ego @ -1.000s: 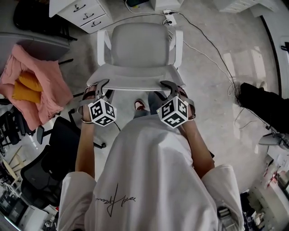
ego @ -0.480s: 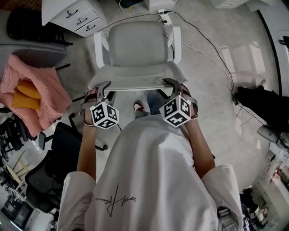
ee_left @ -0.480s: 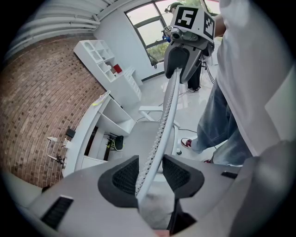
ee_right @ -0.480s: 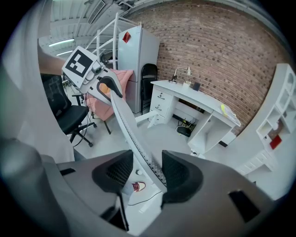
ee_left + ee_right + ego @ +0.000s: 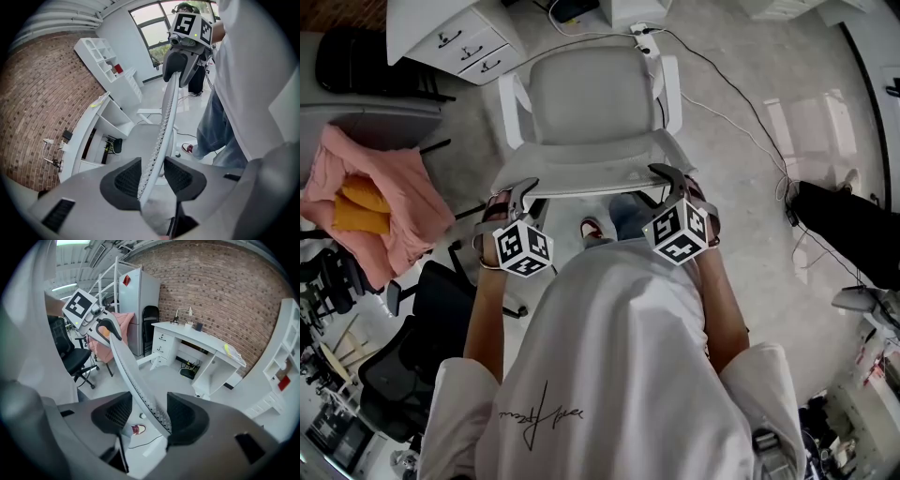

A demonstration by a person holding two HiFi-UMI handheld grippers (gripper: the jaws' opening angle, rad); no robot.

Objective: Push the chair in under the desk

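The white chair with a grey seat (image 5: 591,94) faces away from me, toward the white desk (image 5: 201,341). Its backrest's top edge (image 5: 591,175) runs across just in front of the person. My left gripper (image 5: 520,190) straddles that edge at its left end and my right gripper (image 5: 670,173) at its right end. In the left gripper view the mesh edge (image 5: 161,126) passes between the jaws (image 5: 152,173), leaning on one pad with a gap to the other; these jaws have just been closing. In the right gripper view the edge (image 5: 136,380) lies between wide jaws (image 5: 147,413) that have just been opening.
A white drawer unit (image 5: 459,37) stands at the far left of the chair. A power strip with cables (image 5: 642,28) lies on the floor ahead. Pink cloth (image 5: 375,197) and a black office chair (image 5: 412,347) crowd the left; a black bag (image 5: 853,225) sits right.
The person and both grippers have stepped forward with the chair's backrest still between the jaws. Both grippers now sit slightly lower and further right in the head view.
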